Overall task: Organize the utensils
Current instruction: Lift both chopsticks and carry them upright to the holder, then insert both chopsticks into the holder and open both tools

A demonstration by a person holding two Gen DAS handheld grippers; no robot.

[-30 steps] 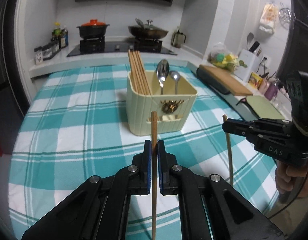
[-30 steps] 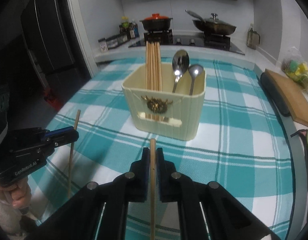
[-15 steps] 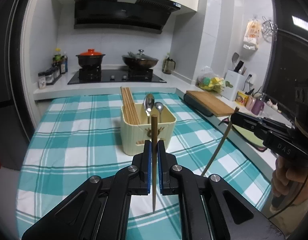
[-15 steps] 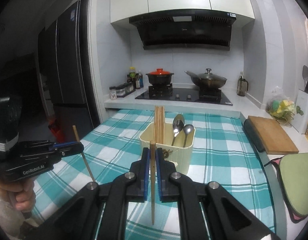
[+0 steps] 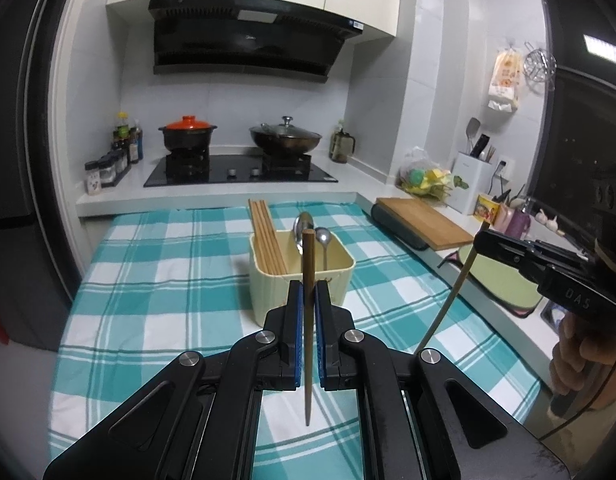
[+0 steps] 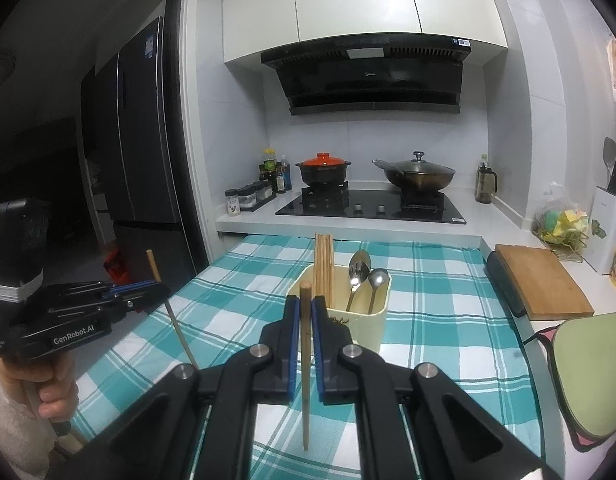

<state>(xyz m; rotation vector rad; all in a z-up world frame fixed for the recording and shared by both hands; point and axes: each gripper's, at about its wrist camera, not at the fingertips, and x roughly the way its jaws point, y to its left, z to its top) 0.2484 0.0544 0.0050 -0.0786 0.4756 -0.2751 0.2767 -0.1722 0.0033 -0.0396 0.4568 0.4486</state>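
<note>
A cream utensil holder (image 5: 268, 284) (image 6: 373, 322) stands on the teal checked cloth, with several wooden chopsticks (image 5: 266, 242) (image 6: 323, 268) on its left side and two metal spoons (image 5: 321, 240) (image 6: 359, 270) on its right. My left gripper (image 5: 308, 292) is shut on one chopstick (image 5: 308, 320), held upright in the air in front of the holder. My right gripper (image 6: 303, 308) is shut on another chopstick (image 6: 305, 368), also upright. Each gripper shows in the other's view, with the left gripper (image 6: 140, 292) at the left and the right gripper (image 5: 483, 240) at the right.
A stove (image 5: 240, 168) with a red-lidded pot (image 5: 188, 136) and a wok (image 5: 286, 140) stands behind the table. Spice jars (image 5: 104, 168) are at the left. A wooden cutting board (image 5: 423, 222) and a green mat (image 6: 587, 368) lie at the right.
Both grippers have risen and tipped up with their chopsticks, off the cloth. The holder now sits lower and farther away in both views.
</note>
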